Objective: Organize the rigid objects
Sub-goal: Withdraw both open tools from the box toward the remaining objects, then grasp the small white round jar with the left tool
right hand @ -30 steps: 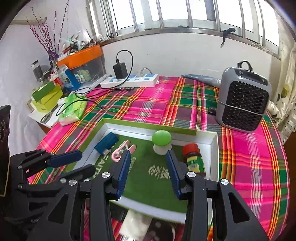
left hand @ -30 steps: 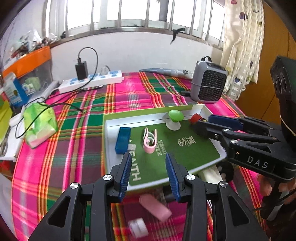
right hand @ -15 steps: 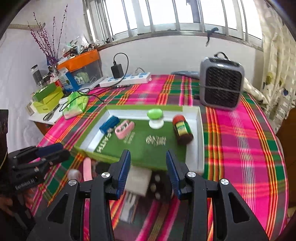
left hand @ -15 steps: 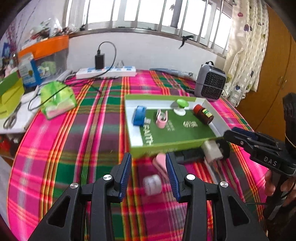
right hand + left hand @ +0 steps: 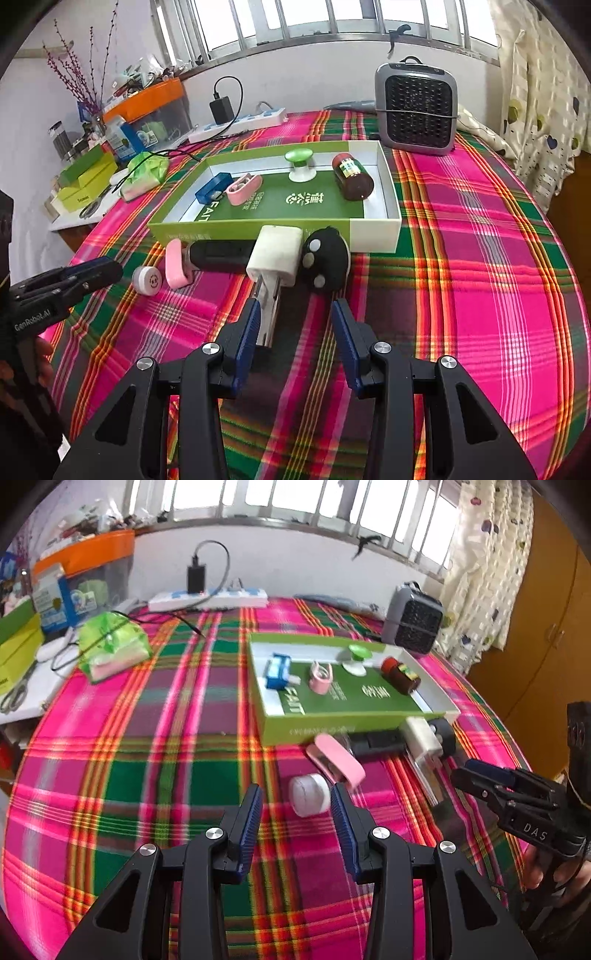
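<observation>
Left wrist view first. Left gripper (image 5: 295,812) spread above the plaid cloth (image 5: 147,757), nothing pinched; small white round jar (image 5: 309,794) lying on the cloth just beyond the fingertips, in line with the gap. Pink case (image 5: 334,762) close behind the jar, tilted, with a black bar-shaped item (image 5: 373,743) and a white block (image 5: 421,738) beside it, all against the near wall of the green box (image 5: 332,727). Inside the box: blue item (image 5: 277,670), pink clip (image 5: 320,674), green-topped knob (image 5: 356,656) and brown bottle with red cap (image 5: 400,674) lying on its side. Right gripper (image 5: 480,775) seen at the right edge, held by a hand (image 5: 554,871), its state hard to judge from this angle.

Right wrist view next. Right gripper (image 5: 295,328) spread, pinching nothing, above a shiny metal piece (image 5: 267,314) sticking out from under the white block (image 5: 275,254). Black round thing with white spots (image 5: 325,260) touching the block on its right side, possibly a soft toy. White jar (image 5: 147,280) and pink case (image 5: 176,265) further left, near the left gripper (image 5: 99,269). Grey heater (image 5: 417,107) standing behind the box, power strip (image 5: 240,123) near the wall.
</observation>
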